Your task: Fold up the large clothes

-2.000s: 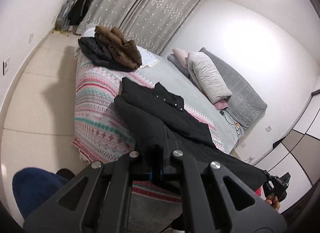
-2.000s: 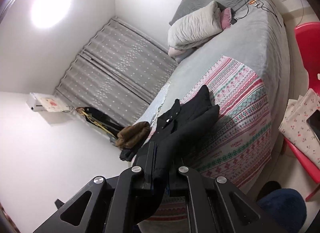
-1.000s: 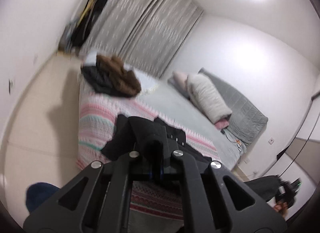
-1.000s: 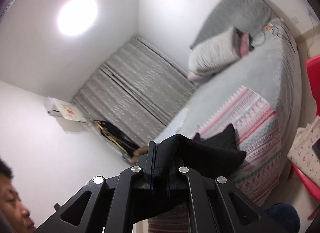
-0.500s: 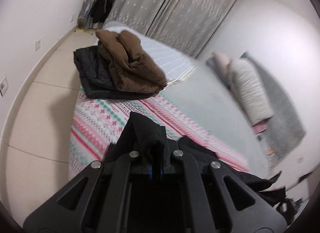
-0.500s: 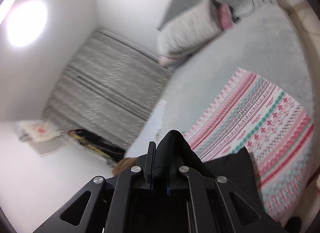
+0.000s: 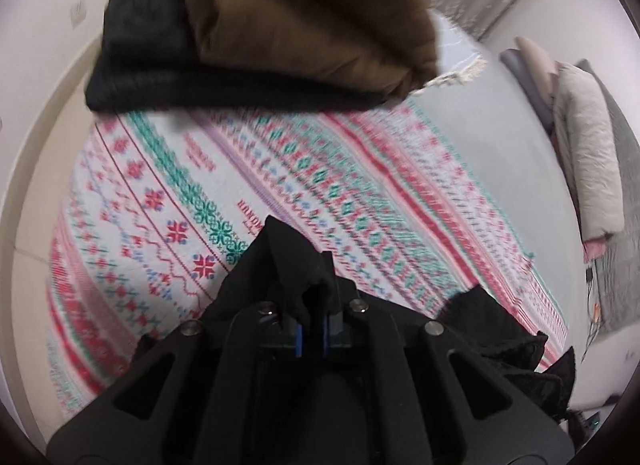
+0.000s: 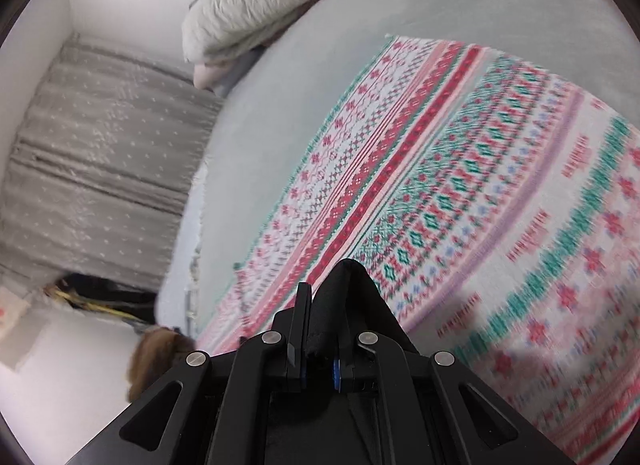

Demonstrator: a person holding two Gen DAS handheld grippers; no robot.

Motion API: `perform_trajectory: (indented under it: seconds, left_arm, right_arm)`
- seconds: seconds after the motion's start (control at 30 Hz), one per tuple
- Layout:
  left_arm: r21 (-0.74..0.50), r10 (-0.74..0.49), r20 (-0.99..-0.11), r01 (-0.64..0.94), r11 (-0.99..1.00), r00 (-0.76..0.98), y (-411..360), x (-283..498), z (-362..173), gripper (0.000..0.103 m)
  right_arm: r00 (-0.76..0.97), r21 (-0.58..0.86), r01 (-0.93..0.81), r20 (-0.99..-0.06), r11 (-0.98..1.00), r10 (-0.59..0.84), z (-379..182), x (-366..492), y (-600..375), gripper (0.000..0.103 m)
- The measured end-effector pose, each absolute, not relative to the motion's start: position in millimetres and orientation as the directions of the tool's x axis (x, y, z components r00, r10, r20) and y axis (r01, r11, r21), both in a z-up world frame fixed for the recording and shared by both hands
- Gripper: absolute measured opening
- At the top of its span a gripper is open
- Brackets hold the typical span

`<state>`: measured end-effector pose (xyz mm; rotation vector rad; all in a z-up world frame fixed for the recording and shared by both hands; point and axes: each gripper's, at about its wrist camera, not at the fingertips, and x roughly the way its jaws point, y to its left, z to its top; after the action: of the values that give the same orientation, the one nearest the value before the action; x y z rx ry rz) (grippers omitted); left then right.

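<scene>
Patterned blanket [image 7: 360, 193] covers the bed, with the black garment [image 7: 288, 265] hanging just above it. Left claw [image 7: 312, 329] is easing open with cloth between its pads; right claw [image 8: 320, 361] pinches its corner tight. One side letting go first could skew the fold.

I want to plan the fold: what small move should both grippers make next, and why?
Probably lower the black garment onto the patterned blanket and let go. The left gripper, its jaws opening, and the right gripper have its fabric between their fingers, above the blanket.
</scene>
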<state>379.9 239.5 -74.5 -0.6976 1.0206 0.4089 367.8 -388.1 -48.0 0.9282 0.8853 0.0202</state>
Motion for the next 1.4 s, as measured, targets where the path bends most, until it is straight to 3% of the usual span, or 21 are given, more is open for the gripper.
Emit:
perform_trajectory:
  seconds: [0.17,0.2,0.3,0.4,0.5,0.53,0.57,0.67,0.83,0.97,1.07,1.17,1.23,1.4]
  left_arm:
    - [-0.494,-0.154,-0.841,-0.621,0.609,0.518,266.4,384.8,-97.6,0.030]
    - [-0.537,-0.163,-0.814,-0.616,0.577,0.558,273.3,380.5,-95.8,0.038]
    - [-0.550,-0.091,-0.782,-0.615,0.565,0.616,278.5,367.1,-79.1,0.052]
    - [-0.504,-0.048,-0.788,-0.597,0.625,0.614,271.1,359.2,-64.3,0.052]
    - [-0.489,-0.043,-0.792,-0.590,0.643,0.609,268.3,349.8,-56.8,0.052]
    - [-0.477,-0.033,-0.794,-0.589,0.653,0.607,265.7,342.0,-52.2,0.052]
    - [-0.465,-0.024,-0.798,-0.589,0.661,0.603,263.3,335.7,-47.6,0.052]
    - [-0.444,-0.015,-0.795,-0.564,0.696,0.607,252.4,320.0,-28.4,0.053]
    - [-0.365,-0.006,-0.811,-0.497,0.787,0.585,187.9,288.9,3.8,0.055]
    - [-0.203,-0.004,-0.787,-0.252,0.946,0.617,85.9,255.4,12.7,0.058]
    - [-0.082,-0.008,-0.793,-0.093,0.992,0.609,21.1,226.8,-9.7,0.058]
    - [0.000,0.068,-0.815,-0.118,0.993,0.576,9.4,226.9,-39.1,0.058]
    - [0.072,0.165,-0.808,-0.184,0.980,0.566,21.3,231.7,-61.5,0.058]
    - [0.030,0.171,-0.792,-0.242,0.970,0.586,44.9,222.4,-69.7,0.060]
  right_arm:
    - [0.586,0.657,0.402,-0.720,0.637,0.373,-77.7,392.3,-383.4,0.014]
    - [0.584,0.669,0.416,-0.716,0.616,0.383,-85.4,393.5,-387.5,0.015]
    - [0.573,0.682,0.435,-0.713,0.588,0.403,-100.2,394.5,-392.8,0.015]
    - [0.577,0.690,0.410,-0.703,0.597,0.416,-96.3,393.5,-393.2,0.019]
    - [0.639,0.761,0.352,-0.621,0.545,0.455,-86.6,393.6,-399.9,0.041]
    - [0.655,0.766,0.342,-0.610,0.545,0.446,-82.7,391.8,-404.6,0.056]
    - [0.671,0.745,0.342,-0.620,0.573,0.406,-75.9,388.6,-408.0,0.062]
    - [0.647,0.637,0.384,-0.702,0.669,0.298,-59.8,382.0,-407.5,0.063]
    - [0.632,0.533,0.192,-0.709,0.824,0.312,-13.7,364.0,-349.6,0.063]
    - [0.540,0.436,-0.052,-0.745,0.899,0.392,-6.2,329.6,-265.3,0.066]
    - [0.459,0.369,-0.210,-0.780,0.905,0.425,-18.4,297.2,-198.3,0.066]
    - [0.382,0.336,-0.277,-0.821,0.900,0.424,-48.1,280.7,-146.0,0.066]
    - [0.396,0.233,-0.272,-0.857,0.934,0.329,-69.6,280.1,-129.3,0.066]
    - [0.446,0.215,-0.144,-0.857,0.966,0.257,-75.1,300.6,-155.8,0.066]
